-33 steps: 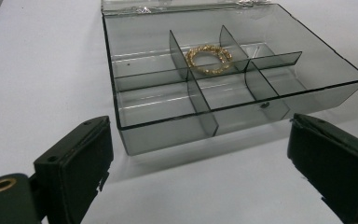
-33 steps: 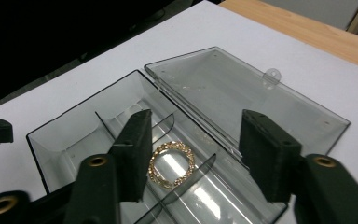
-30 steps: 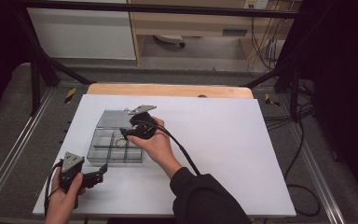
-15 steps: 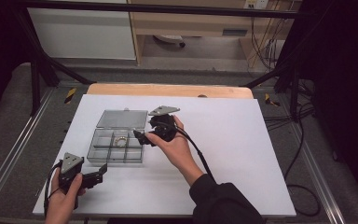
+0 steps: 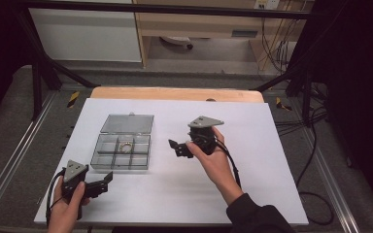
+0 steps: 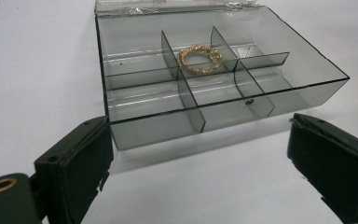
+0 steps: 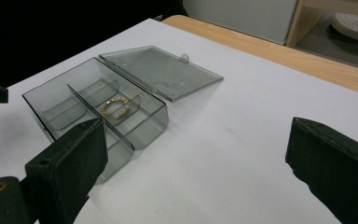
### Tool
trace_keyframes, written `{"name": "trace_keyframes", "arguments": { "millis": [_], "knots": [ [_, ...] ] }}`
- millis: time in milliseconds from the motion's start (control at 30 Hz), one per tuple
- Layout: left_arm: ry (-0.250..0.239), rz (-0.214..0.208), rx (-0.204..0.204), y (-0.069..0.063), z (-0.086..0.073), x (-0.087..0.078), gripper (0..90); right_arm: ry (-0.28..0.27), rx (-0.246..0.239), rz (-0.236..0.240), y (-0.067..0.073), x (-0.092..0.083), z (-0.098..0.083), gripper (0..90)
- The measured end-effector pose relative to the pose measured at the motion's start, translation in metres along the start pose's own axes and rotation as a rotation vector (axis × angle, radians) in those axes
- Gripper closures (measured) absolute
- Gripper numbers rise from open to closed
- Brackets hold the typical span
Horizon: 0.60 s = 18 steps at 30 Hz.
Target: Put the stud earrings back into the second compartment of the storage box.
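Seemingly gold ring [image 6: 199, 59] inside box [image 6: 303, 88]

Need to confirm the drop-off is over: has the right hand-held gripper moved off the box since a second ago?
Yes. The right hand-held gripper has moved right, from over the box to the bare white tabletop, jaws open and empty.

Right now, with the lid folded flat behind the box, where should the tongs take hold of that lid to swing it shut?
Grip the lid at its free far edge, by the small tab, coming from behind the box with one pad slid under. It lies flat on the white table, hinged along the box's rear wall, so that edge probably gives the most leverage. The right tongs, open and empty, are nearer.
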<state>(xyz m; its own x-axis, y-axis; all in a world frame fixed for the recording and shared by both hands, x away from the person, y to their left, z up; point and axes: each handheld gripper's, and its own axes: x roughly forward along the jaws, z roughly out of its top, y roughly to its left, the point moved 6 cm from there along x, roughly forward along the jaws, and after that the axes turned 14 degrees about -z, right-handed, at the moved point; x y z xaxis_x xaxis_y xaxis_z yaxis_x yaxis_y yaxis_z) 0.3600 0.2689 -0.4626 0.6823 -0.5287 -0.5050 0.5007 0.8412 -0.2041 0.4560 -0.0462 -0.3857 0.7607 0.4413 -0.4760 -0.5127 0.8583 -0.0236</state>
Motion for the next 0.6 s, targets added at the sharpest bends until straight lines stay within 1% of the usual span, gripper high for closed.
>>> {"name": "trace_keyframes", "arguments": {
  "millis": [67, 133, 233, 300, 400, 500, 600],
  "knots": [
    [-0.005, 0.005, 0.001, 0.0, 0.001, -0.001, 7.4, -0.008, 0.015, -0.008, -0.009, -0.007, -0.004, 6.5],
    [-0.008, 0.008, -0.002, 0.0, 0.001, -0.002, 7.4, -0.014, 0.017, -0.011, -0.015, -0.014, -0.008, 6.8],
    [-0.011, 0.007, -0.009, -0.001, 0.0, -0.002, 7.5, -0.031, 0.044, 0.0, -0.023, -0.023, -0.014, 6.8],
    [-0.007, 0.0, -0.014, -0.002, -0.001, -0.002, 7.5, -0.042, 0.051, -0.001, -0.029, -0.028, -0.018, 6.6],
    [-0.005, -0.003, -0.013, -0.003, -0.002, -0.001, 7.4, -0.051, 0.076, 0.003, -0.037, -0.037, -0.024, 5.8],
    [-0.003, -0.005, -0.014, -0.004, -0.002, -0.001, 7.4, -0.08, 0.109, -0.02, -0.05, -0.046, -0.03, 5.3],
    [-0.004, -0.005, -0.016, -0.003, -0.003, -0.002, 7.4, -0.109, 0.124, -0.057, -0.063, -0.051, -0.036, 5.4]
  ]
}}
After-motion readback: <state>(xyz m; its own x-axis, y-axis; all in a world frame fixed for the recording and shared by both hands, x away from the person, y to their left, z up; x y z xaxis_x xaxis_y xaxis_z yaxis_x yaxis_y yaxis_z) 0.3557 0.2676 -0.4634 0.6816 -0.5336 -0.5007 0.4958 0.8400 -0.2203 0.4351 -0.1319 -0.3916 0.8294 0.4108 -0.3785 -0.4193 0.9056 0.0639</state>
